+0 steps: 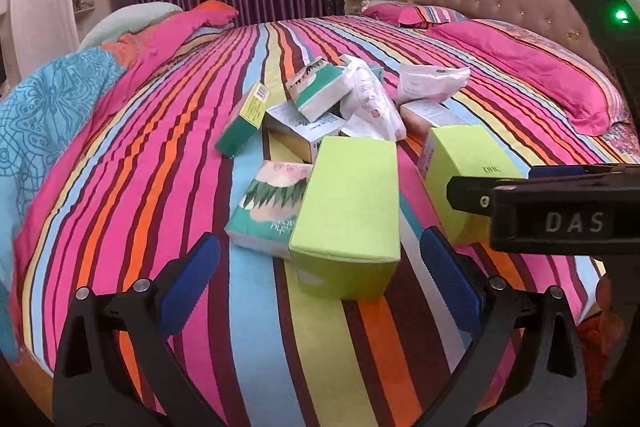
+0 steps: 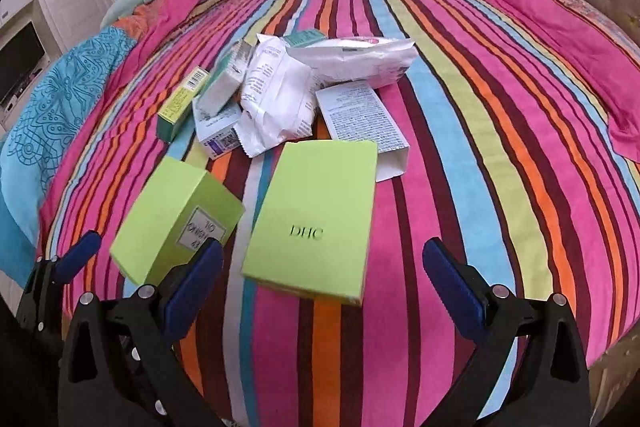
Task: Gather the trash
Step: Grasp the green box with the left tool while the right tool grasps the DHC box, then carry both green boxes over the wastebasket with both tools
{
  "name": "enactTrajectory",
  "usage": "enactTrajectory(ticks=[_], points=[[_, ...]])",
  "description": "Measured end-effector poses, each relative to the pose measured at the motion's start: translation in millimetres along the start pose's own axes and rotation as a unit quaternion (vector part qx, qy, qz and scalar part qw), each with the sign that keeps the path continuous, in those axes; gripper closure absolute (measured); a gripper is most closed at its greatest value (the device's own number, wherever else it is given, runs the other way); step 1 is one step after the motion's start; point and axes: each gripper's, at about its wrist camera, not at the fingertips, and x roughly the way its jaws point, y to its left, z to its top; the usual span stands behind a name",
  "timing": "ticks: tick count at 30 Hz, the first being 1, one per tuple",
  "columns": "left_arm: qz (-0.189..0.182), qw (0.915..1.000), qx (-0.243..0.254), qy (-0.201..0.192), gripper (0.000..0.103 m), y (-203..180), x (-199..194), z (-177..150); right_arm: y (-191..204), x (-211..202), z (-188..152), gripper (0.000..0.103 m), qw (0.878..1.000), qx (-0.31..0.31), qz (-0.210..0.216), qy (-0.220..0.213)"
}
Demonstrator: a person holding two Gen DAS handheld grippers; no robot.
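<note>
A heap of empty packaging lies mid-way across the bed with the striped pink, orange and blue cover (image 2: 500, 131), nearest its foot.

Largest are two lime-green cardboard cartons. The flat one printed "DHC" (image 2: 316, 219) lies between the spread fingers of the right tool (image 2: 322, 291), which holds nothing. The other lime-green carton (image 1: 352, 211) sits just ahead of the left tool (image 1: 320, 279), whose fingers are likewise apart and empty; its white end label carries writing too blurred to read. Both likely weigh little and are hollow, so they should crush under a hard squeeze; I would pinch across the narrow faces near an end, where the folded flaps stiffen the walls.

Behind lies a white carton covered in small black print (image 2: 360, 119), not legible, with an open end that should collapse easily. The crumpled white plastic pouches (image 2: 280, 103) look limp and slick; take a bunched fold, not a flat face.

Smaller are a teal and white leaf-pattern box (image 1: 268, 211) and a slim green and yellow box with a barcode (image 2: 184, 103), both stiff enough to grip across their sides.
</note>
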Motion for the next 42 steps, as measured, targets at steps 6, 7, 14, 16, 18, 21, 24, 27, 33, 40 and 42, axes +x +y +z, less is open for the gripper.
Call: enactTrajectory(ticks=[6,7,14,16,18,21,24,27,33,40,42], points=[[0.017,0.9997,0.015,-0.012,0.006,-5.6,6.6,3.2,-1.9,17.3,6.1,0.008,1.000,-0.003,-0.009,0.017],[0.024,0.9993,0.022,-0.016,0.006,-7.5,7.4,3.4,-2.8,19.8,6.7,0.008,1.000,-0.002,-0.012,0.020],[0.029,0.9984,0.045,-0.018,0.028,-12.6,14.0,6.2,-8.6,31.5,9.2,0.022,0.999,0.000,-0.003,0.038],[0.016,0.9985,0.050,-0.013,0.037,-14.3,15.8,5.5,-11.0,29.8,8.8,0.028,0.999,0.001,-0.001,0.038],[0.013,0.9977,0.065,-0.016,0.048,-19.3,14.3,4.4,-15.2,25.8,8.9,0.041,0.999,0.006,0.009,0.037],[0.011,0.9977,0.065,-0.015,0.049,-21.1,13.8,3.0,-24.7,20.5,7.3,0.044,0.999,0.017,0.021,0.038],[-0.001,0.9989,0.044,-0.014,0.050,-15.0,10.9,2.0,-33.2,13.8,2.7,0.046,0.998,0.031,0.039,0.037],[-0.012,0.9992,0.033,-0.017,0.051,-11.9,4.8,1.4,-41.4,2.6,-4.1,0.047,0.997,0.046,0.051,0.029],[-0.033,0.9991,0.018,-0.019,0.051,-10.6,-9.3,-1.9,-49.7,-16.6,-15.9,0.047,0.996,0.066,0.060,0.014],[-0.061,0.9979,-0.019,-0.009,0.051,-1.7,-28.3,-5.5,-46.3,-38.1,-25.6,0.047,0.995,0.071,0.070,0.006],[-0.071,0.9970,-0.029,-0.009,0.051,1.9,-39.8,-7.2,-43.4,-48.8,-30.5,0.047,0.995,0.069,0.071,0.001]])
